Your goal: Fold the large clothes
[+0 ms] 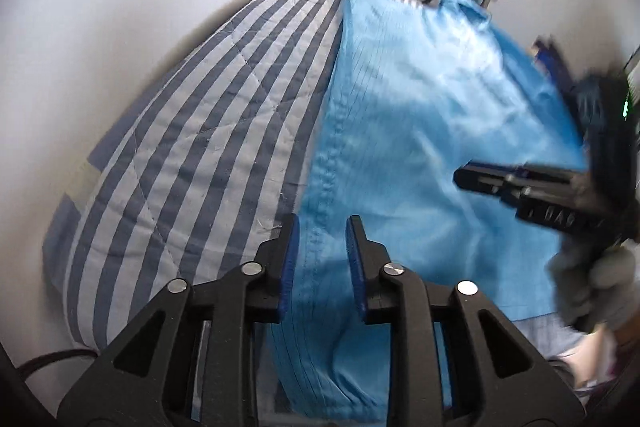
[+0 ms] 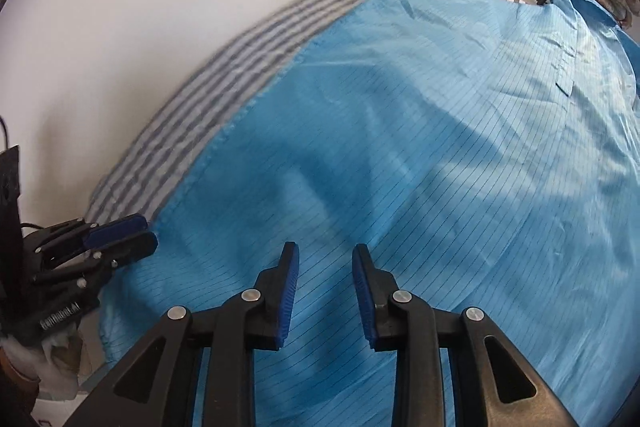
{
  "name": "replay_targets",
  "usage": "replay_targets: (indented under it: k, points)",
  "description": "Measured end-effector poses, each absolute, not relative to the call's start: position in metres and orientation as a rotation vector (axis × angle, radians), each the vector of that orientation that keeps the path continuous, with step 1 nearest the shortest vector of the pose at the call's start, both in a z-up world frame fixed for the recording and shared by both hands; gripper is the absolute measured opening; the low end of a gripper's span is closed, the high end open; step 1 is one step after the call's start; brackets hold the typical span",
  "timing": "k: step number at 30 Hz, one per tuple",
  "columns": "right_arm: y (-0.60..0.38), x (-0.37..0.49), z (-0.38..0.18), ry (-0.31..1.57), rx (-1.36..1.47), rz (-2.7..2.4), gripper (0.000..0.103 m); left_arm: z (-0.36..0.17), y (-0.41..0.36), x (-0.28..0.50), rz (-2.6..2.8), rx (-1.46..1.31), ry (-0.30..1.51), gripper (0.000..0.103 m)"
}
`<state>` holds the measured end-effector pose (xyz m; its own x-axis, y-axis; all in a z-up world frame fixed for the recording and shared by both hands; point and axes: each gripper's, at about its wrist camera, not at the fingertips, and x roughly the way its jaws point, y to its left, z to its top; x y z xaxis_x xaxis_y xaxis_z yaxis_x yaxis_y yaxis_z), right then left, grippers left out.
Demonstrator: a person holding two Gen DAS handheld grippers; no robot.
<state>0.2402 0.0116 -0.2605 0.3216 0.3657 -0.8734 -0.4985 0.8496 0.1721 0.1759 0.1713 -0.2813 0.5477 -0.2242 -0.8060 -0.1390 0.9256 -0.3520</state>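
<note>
Both the left hand-held gripper (image 1: 322, 227) and right hand-held gripper (image 2: 325, 255) hang open, empty, just above the blue garment (image 2: 420, 147) on the striped bed (image 1: 192, 131)

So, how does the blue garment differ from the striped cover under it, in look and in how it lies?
The blue garment is one plain light blue with very thin dark lines; the striped cover has broad grey-blue and pale bands. The garment looks thin and shiny, with loose wrinkles; the cover looks thick and quilted, with stitched diagonal lines. The garment lies on top; the cover is spread beneath it. Both lie flat on the bed.
</note>
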Motion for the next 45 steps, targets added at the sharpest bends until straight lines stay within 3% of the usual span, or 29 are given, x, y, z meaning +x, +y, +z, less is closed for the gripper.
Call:
replay_targets:
  k: [2,9,13,17,23,31,35,39,40,41,42,43,45]
  points:
    - [0.008,0.234,-0.252,1.089,-0.130,0.590,0.028,-0.282,0.182,0.177,-0.092,-0.482,1.012,0.043]
    - [0.002,0.204,-0.242,1.106,-0.094,0.686,0.029,-0.303,0.198,0.190,-0.153,-0.632,1.080,0.043]
    - [0.018,0.194,-0.264,1.153,-0.165,0.701,0.029,-0.306,0.194,0.190,-0.187,-0.651,1.081,0.042]
    - [0.028,0.190,-0.279,1.161,-0.240,0.677,0.030,-0.311,0.194,0.197,-0.181,-0.680,1.096,0.008]
    - [0.011,0.195,-0.249,1.138,-0.141,0.685,0.031,-0.297,0.186,0.195,-0.183,-0.661,1.044,0.004]
    - [-0.010,0.231,-0.246,1.182,0.014,0.596,0.040,-0.272,0.175,0.189,-0.183,-0.610,0.972,0.001]
    - [-0.006,0.245,-0.232,1.161,0.068,0.596,0.065,-0.267,0.165,0.188,-0.175,-0.556,0.960,0.001]
    - [0.013,0.264,-0.230,1.174,0.080,0.586,0.065,-0.275,0.162,0.190,-0.171,-0.549,0.978,0.002]
    - [0.018,0.269,-0.231,1.181,0.075,0.573,0.065,-0.277,0.162,0.191,-0.165,-0.544,0.984,0.003]
    - [0.021,0.273,-0.233,1.194,0.077,0.567,0.065,-0.280,0.163,0.193,-0.151,-0.541,1.001,0.016]
    - [0.023,0.276,-0.239,1.212,0.083,0.559,0.065,-0.283,0.164,0.195,-0.146,-0.544,1.008,0.041]
    - [0.024,0.281,-0.244,1.233,0.094,0.552,0.065,-0.287,0.168,0.196,-0.130,-0.555,1.007,0.049]
    - [0.027,0.285,-0.252,1.256,0.111,0.546,0.064,-0.293,0.174,0.199,-0.109,-0.578,0.999,0.052]
